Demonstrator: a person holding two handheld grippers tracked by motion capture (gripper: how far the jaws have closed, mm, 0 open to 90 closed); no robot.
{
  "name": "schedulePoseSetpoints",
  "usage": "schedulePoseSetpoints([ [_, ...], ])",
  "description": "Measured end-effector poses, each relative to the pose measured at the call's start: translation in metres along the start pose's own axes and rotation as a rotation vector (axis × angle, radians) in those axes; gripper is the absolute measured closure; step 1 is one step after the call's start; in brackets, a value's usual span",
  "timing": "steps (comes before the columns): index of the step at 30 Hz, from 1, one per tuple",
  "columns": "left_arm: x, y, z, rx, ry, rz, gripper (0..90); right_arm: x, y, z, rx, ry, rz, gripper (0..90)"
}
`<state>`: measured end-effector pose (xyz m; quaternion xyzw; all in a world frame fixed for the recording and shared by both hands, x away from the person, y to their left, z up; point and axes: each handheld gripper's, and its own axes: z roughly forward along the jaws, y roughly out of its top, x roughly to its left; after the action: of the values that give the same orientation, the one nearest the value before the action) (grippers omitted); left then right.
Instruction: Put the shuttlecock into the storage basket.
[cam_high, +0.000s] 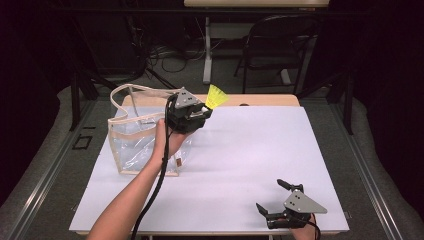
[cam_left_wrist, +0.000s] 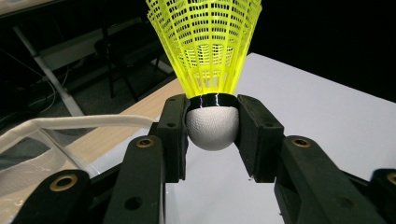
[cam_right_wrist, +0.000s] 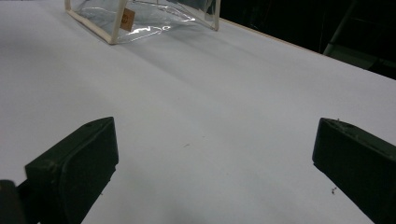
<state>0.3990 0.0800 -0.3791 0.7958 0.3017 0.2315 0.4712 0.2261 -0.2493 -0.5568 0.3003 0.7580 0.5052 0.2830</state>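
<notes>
The shuttlecock (cam_left_wrist: 211, 70) is clamped by its white rounded cork between the two black jaws of the left gripper (cam_left_wrist: 212, 133), with the pads pressing on either side of the cork just under the black band. Its yellow mesh skirt stands up and away from the jaws, clear of the table.

Nearest in the high view, at the bottom right, the right gripper (cam_high: 272, 197) sits low over the front edge of the white table (cam_high: 250, 160), held in a hand at the table's rim. Its jaws stand wide apart with nothing between them; in the right gripper view they frame a bare stretch of the table top.

Farther in, the left forearm comes up from the bottom edge toward the middle left of the table, with a black cable trailing along it. The left gripper (cam_high: 202, 111) is held above the table beside the clear bag (cam_high: 137, 140), and the shuttlecock (cam_high: 216, 97) sticks out from it, pointing up and to the far right.

The clear bag, with cream trim and a looped cream handle, stands on the left part of the table, just beside the left hand. A small brown tag (cam_right_wrist: 126, 19) hangs on its near side.

Beyond the table, a dark chair (cam_high: 280, 45) stands on the floor.
</notes>
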Motion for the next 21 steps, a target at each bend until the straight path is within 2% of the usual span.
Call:
schedulePoseSetpoints([
  [10, 0.005, 0.004, -0.003, -0.007, 0.008, -0.004, 64.6, 0.000, 0.000, 0.000, -0.001, -0.001, 0.002, 0.0],
  [21, 0.019, 0.006, -0.012, -0.021, 0.035, -0.025, 64.6, 0.000, 0.000, 0.000, 0.000, -0.003, 0.000, 0.0],
])
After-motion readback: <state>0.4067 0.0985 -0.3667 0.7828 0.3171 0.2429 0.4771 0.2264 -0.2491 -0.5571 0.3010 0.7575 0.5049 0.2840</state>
